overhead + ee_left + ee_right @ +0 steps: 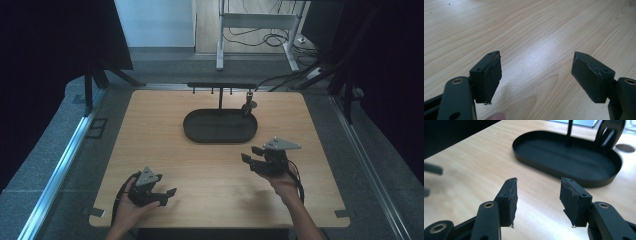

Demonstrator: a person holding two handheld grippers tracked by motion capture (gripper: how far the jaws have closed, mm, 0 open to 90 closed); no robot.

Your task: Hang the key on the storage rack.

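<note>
A black oval tray (192, 131) lies at the middle back of the wooden table (150, 150). From it rises a thin post bearing a crossbar with small hooks (221, 85). A dark looped object (248, 106) hangs at the bar's right end, over the tray. My right gripper (251, 154) hovers in front of the tray's right part, open and empty. In the right gripper view its jaws (537, 190) point at the tray (564, 173), with the looped object (610, 132) behind. My left gripper (167, 196) sits near the front left, open and empty, over bare wood (536, 67).
The table's front edge runs close under both hands. Dark curtains flank the table on both sides. Beyond the far edge stand a white metal frame (260, 20) and loose cables (280, 37) on the floor. A round hole (625, 148) shows in the tabletop beyond the tray.
</note>
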